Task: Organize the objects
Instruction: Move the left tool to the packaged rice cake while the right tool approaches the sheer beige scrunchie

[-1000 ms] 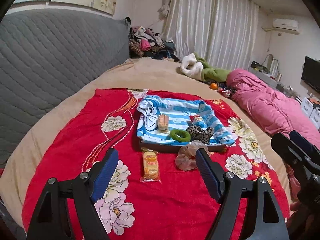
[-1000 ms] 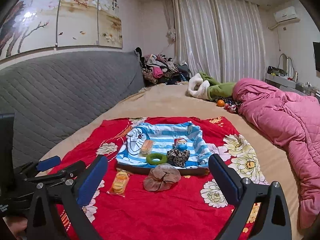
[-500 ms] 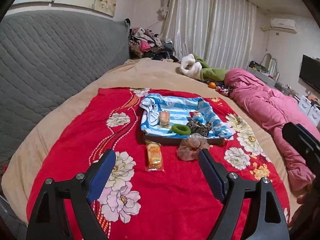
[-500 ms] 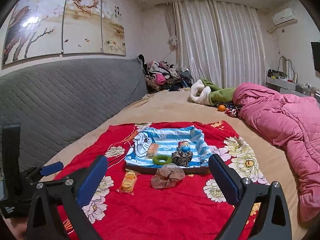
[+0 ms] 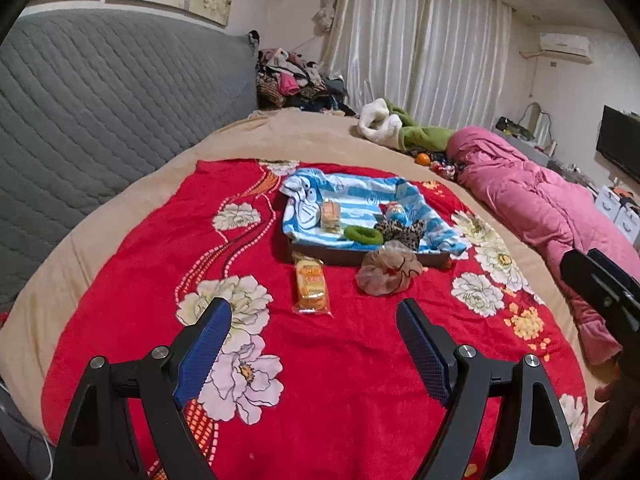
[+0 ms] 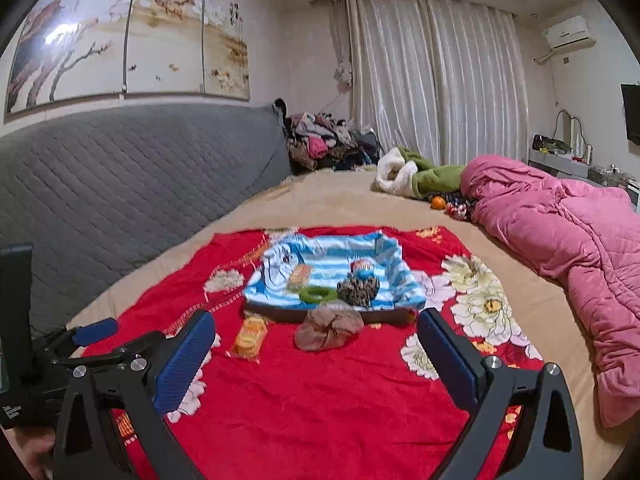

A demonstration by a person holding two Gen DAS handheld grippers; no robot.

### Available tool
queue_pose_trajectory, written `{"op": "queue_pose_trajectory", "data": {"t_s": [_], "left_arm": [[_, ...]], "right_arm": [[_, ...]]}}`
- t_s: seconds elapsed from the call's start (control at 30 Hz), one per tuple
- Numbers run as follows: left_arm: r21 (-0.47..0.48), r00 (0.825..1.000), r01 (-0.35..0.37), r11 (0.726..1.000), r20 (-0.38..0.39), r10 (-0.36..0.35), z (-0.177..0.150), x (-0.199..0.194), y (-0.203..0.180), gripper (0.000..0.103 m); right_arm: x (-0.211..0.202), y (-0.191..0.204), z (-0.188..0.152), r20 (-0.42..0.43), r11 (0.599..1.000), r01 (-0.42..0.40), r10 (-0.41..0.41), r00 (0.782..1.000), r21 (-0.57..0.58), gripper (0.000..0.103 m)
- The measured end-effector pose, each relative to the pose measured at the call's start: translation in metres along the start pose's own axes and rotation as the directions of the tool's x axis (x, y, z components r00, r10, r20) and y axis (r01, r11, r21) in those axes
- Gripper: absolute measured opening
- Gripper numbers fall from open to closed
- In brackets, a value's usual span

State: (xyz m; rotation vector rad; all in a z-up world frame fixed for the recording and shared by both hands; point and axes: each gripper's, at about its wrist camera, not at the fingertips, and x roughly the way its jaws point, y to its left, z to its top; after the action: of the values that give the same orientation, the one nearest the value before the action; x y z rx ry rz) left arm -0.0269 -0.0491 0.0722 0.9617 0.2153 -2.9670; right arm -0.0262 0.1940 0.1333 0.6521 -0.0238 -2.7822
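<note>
A snack packet [image 5: 311, 289] and a sheer brownish scrunchie [image 5: 387, 267] are seen lying on the red flowered blanket [image 5: 344, 368] spread over the bed, just in front of a shallow tray [image 5: 360, 258] lined with a blue-and-white striped cloth [image 5: 360, 200]. Inside the tray a second snack packet [image 5: 330, 217], a green ring [image 5: 362, 235], a leopard-print scrunchie [image 5: 400, 232] and a small blue-and-red toy [image 5: 396, 212] are gathered. The packet on the blanket lies left of the sheer scrunchie, apart from it. The left gripper [image 5: 314, 344] is held above the blanket short of these things, its jaws spread wide with nothing between them. The right gripper [image 6: 316, 354] is likewise held wide and empty. A pink quilt [image 6: 568, 240] is heaped at the right of the bed.
</note>
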Motion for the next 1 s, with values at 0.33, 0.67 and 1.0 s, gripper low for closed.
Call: {"op": "queue_pose_trajectory", "data": {"t_s": [0.33, 0.67, 1.0], "left_arm": [[0.009, 0.996, 0.009, 1.000, -0.085, -0.008, -0.019, 0.056, -0.001, 0.086], [-0.007, 0.992, -0.001, 1.000, -0.123, 0.000, -0.018, 0.098, 0.010, 0.086], [-0.006, 0.988, -0.013, 1.000, -0.152, 0.012, -0.009, 0.137, 0.013, 0.086]], "right_arm": [[0.051, -0.006, -0.026, -0.098, 1.000, 0.011, -0.010, 0.995, 0.012, 0.102], [0.097, -0.007, -0.034, -0.166, 1.000, 0.010, -0.008, 0.986, 0.010, 0.102], [0.137, -0.012, -0.041, -0.228, 1.000, 0.030, -0.028, 0.973, 0.006, 0.102]]}}
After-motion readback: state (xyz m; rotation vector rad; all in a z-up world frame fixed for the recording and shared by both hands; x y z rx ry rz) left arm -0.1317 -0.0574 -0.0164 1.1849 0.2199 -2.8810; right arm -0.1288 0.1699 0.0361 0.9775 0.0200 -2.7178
